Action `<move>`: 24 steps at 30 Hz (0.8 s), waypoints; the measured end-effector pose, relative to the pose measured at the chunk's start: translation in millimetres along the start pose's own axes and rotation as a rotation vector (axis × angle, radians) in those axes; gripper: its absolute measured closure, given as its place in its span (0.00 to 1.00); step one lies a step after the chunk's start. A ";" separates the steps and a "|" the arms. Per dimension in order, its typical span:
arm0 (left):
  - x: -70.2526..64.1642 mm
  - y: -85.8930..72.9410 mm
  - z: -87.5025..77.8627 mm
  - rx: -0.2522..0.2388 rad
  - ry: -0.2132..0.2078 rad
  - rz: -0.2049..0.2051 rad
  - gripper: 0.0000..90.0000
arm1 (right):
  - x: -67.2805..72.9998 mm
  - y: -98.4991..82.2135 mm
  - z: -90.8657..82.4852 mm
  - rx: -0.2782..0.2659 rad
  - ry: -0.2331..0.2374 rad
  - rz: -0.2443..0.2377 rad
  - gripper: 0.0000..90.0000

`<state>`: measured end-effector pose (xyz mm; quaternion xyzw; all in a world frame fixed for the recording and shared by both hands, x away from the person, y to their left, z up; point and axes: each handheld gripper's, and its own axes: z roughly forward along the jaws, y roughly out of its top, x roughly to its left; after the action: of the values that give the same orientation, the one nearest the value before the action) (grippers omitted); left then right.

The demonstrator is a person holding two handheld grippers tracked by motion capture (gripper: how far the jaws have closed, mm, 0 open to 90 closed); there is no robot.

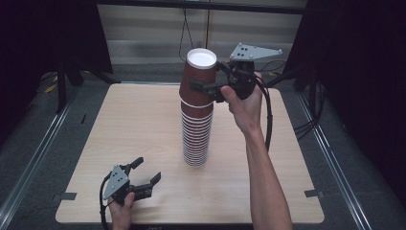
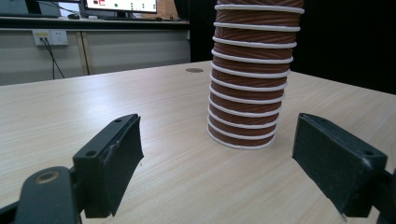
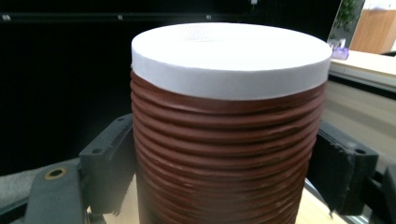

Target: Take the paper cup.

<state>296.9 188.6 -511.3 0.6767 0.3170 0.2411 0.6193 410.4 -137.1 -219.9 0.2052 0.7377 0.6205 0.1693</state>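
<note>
Stack of cups (image 1: pixel 196 129): brown ribbed paper cups with white rims, nested upside down, upright near the middle of the worktop (image 1: pixel 134 129); lower rims seen close in the left gripper view (image 2: pixel 245 93), standing flat on the wood.
Top cup (image 1: pixel 198 79): inverted, white base up, sitting higher and a little tilted over the rest of the stack; large in the right gripper view (image 3: pixel 229 135), ribbed wall between the two black jaws.
Right tongs (image 1: pixel 210 88): raised beside the top of the stack, held from the right; closed on the top cup, one jaw against each side of its wall; grey three-cornered plate on top, black cable trailing down along the forearm.
Left tongs (image 1: pixel 146 173): low at the near left part of the worktop, well apart from the stack; jaws spread wide in both the high view and the left gripper view (image 2: pixel 219 158), nothing between them, pointed toward the foot of the stack.
Worktop: pale wood, bare around the stack.
Background: dark curtains at the sides; wall sockets and a monitor far behind in the left gripper view.
</note>
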 end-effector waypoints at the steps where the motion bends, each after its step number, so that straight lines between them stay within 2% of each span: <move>1: 0.0 0.0 0.0 0.000 0.000 0.000 0.17 | -0.4 0.4 -1.3 -0.015 0.004 0.004 0.20; 4: 0.0 0.0 0.1 0.001 -0.001 0.000 0.17 | -1.0 2.0 -5.7 -0.055 0.000 0.016 0.20; 11: 0.0 0.1 0.1 0.002 -0.001 0.001 0.17 | -1.5 3.1 -9.2 -0.087 0.006 0.029 0.21; 13: 0.0 0.1 0.1 0.002 -0.001 0.000 0.17 | -1.7 3.3 -10.5 -0.116 0.013 0.035 0.21; 24: 0.1 0.0 0.2 0.002 -0.001 0.001 0.17 | -2.0 5.7 -18.8 -0.202 0.023 0.054 0.21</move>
<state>297.1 188.5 -511.3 0.6775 0.3166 0.2406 0.6188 403.2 -153.2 -211.0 0.1996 0.6675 0.6984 0.1637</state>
